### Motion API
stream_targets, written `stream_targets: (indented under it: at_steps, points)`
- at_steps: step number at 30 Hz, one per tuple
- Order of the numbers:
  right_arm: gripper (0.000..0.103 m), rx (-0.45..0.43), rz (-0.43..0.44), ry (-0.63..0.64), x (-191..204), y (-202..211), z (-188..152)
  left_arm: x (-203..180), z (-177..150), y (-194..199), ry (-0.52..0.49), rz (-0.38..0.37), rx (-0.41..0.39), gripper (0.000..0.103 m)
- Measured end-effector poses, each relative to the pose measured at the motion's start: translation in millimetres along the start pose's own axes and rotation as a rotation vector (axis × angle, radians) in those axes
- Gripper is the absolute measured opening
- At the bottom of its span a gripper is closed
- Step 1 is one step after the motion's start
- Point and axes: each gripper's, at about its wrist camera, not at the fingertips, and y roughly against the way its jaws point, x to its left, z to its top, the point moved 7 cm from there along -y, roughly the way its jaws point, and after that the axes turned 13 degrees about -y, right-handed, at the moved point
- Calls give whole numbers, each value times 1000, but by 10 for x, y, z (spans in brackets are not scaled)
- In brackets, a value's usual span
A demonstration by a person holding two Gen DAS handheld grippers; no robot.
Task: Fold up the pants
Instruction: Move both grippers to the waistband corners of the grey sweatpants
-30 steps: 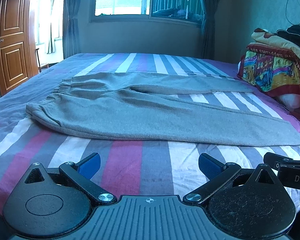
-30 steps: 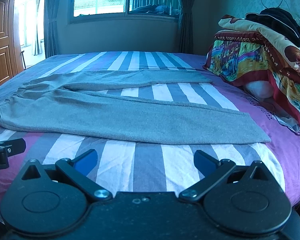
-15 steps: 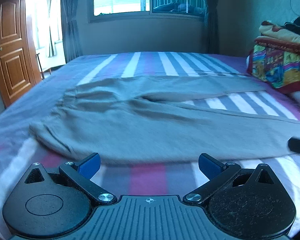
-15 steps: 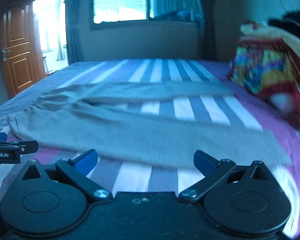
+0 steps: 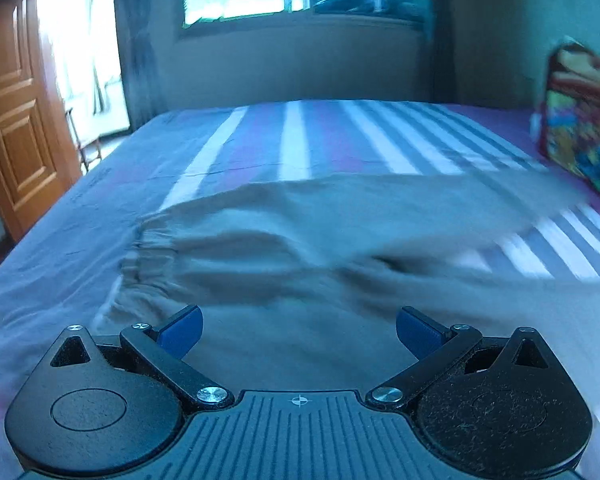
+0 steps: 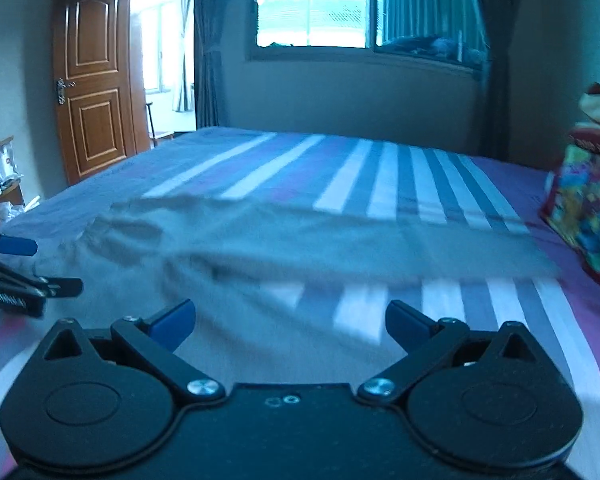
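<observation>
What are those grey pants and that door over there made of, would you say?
The grey pants look like soft matte knit, maybe cotton jersey or fleece: they drape in gentle folds and the waistband is gathered. Blur hides the weave. The door looks like varnished brown wood with raised panels and a slight sheen.

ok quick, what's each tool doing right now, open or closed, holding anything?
Left tool: open, holding nothing, low over the grey pants.
Right tool: open, holding nothing, also over the pants.
</observation>
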Motion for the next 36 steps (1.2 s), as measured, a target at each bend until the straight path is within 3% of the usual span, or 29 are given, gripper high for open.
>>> stream_targets:
  at_steps: [3,5,6,11,15,19,21,24,27,28,30,33,35,36]
  points:
    - [101,-8,22,30,5,-410,283,456,174,-375,-21,24,-1,102]
    - [100,11,47,55,14,-744,443,757,250,-681,-44,55,16,78]
    - [100,22,59,66,26,-894,499,915,272,-857,-55,65,37,73]
    - [98,60,130,137,117,-1717,724,1500,350,-1664,-127,110,99,72]
    - [95,91,163,154,215,-2364,843,1723,380,-2185,-159,14,143,72]
    - [94,122,180,162,272,-2853,874,1806,370,-2560,-229,-14,190,72]
    - [91,146,197,184,296,-3052,872,1806,333,-2726,-230,-79,227,72]
    - [53,236,241,210,318,-3343,829,1875,288,-2899,-178,-175,252,72]
    - [57,327,278,246,298,-3502,721,1972,264,-2966,-134,-255,253,73]
    - [68,327,294,256,287,-3506,713,1982,256,-2972,-136,-270,249,73]
    - [82,323,303,295,272,-3475,681,1986,256,-2979,-130,-286,249,73]
    - [80,368,316,336,216,-3500,590,2026,195,-3017,-100,-311,270,72]
    - [77,403,319,337,195,-3507,556,2017,189,-3037,-81,-339,266,47]
    - [66,414,319,346,212,-3509,538,1999,192,-3029,-76,-341,258,39]
